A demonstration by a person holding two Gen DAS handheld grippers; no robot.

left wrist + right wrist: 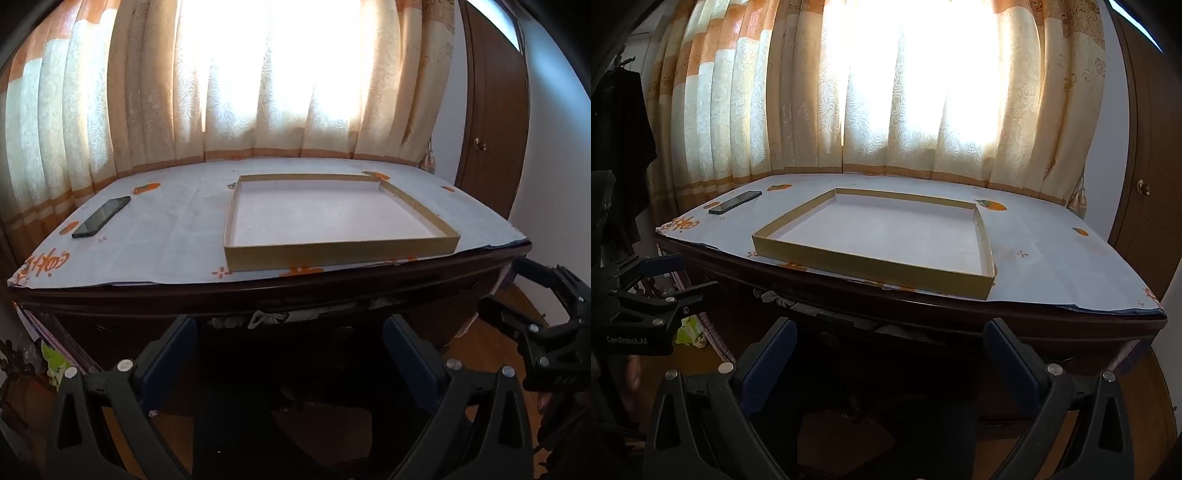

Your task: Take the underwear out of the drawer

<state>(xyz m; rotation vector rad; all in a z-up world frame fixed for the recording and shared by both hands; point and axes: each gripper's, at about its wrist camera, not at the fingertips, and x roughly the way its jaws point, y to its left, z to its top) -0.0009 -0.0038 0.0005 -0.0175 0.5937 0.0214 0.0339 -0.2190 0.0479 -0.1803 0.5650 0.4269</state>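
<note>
Nearest: left gripper (pixel 290 354) fingers wide apart, nothing between them; right gripper (pixel 890 354) same, spread wide and empty. Both hang in front of the dark wooden desk (pixel 258 295), pointing down toward its shadowed front. Each gripper's body is cut off by the bottom frame edge. Under the desk it's nearly black, so details there are unreadable.

Drawer (pixel 295 314) under the desktop edge sits slightly open. Light and dark fabric pokes out of the gap, presumably the underwear (pixel 266 317); only scraps are visible, so the pieces can't be told apart or counted. In the right wrist view just a pale bit shows at the gap's left end.

On top: patterned paper cover (pixel 166 240), shallow cardboard box lid (pixel 332 254) near the front edge, phone (pixel 101 217) well to its left.

Behind: backlit curtains (pixel 147 92), window blown out. Wooden door (pixel 495 129) at right, partly cut off.
</note>
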